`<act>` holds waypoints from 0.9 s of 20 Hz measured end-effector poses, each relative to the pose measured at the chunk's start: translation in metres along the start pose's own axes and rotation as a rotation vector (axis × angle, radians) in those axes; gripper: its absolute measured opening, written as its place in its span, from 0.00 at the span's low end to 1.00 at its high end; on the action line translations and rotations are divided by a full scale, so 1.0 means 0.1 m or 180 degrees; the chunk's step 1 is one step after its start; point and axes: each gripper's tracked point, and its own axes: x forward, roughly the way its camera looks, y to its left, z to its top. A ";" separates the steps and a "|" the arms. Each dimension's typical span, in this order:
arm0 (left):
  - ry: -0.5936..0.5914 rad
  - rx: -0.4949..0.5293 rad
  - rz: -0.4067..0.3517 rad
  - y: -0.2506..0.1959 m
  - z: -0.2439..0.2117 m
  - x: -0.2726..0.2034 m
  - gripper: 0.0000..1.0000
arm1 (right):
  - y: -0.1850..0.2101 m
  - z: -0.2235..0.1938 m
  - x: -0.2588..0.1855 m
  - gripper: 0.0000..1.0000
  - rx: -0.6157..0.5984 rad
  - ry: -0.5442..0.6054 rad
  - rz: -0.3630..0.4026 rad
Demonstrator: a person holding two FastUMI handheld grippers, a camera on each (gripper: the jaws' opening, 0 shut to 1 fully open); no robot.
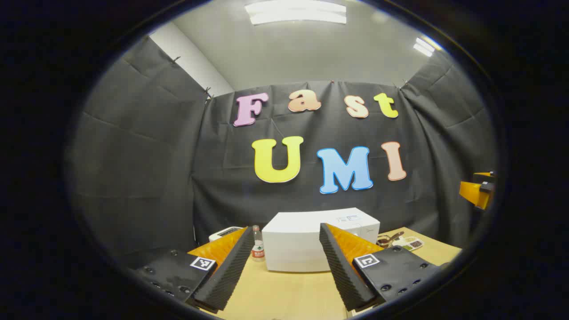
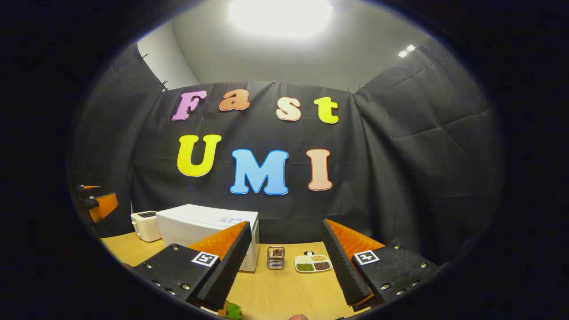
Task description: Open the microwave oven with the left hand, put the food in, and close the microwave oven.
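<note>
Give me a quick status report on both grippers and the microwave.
Left gripper open, empty, facing microwave. Right gripper open, empty. Microwave shut; food tray waiting on table beside metal container. Nothing in the way.

The right gripper [image 2: 284, 266] hangs above a light wooden tabletop [image 2: 275, 298], its two ribbed fingers [image 2: 229, 262] spread wide apart with nothing between them. Beyond the left finger a white box-shaped microwave oven [image 2: 200, 224] stands on the tabletop with its door closed. Just beside it, farther left, sits a small white toaster [image 2: 144, 225]. Between the fingers, farther back, a small metal-and-glass container [image 2: 275, 258] stands near the microwave's right corner, and next to it lies a white divided dish of green, tan and dark beans [image 2: 313, 263]. A bit of green leafy stuff [image 2: 231, 311] shows at the bottom edge. At the far left the other gripper [image 2: 95, 202] is raised above the tabletop.
</note>
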 end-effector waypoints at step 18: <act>-0.0107 0.0037 0.0036 -0.53 0.10 -0.06 0.98 | -0.28 -0.18 0.00 0.95 -0.0010 0.0042 0.0266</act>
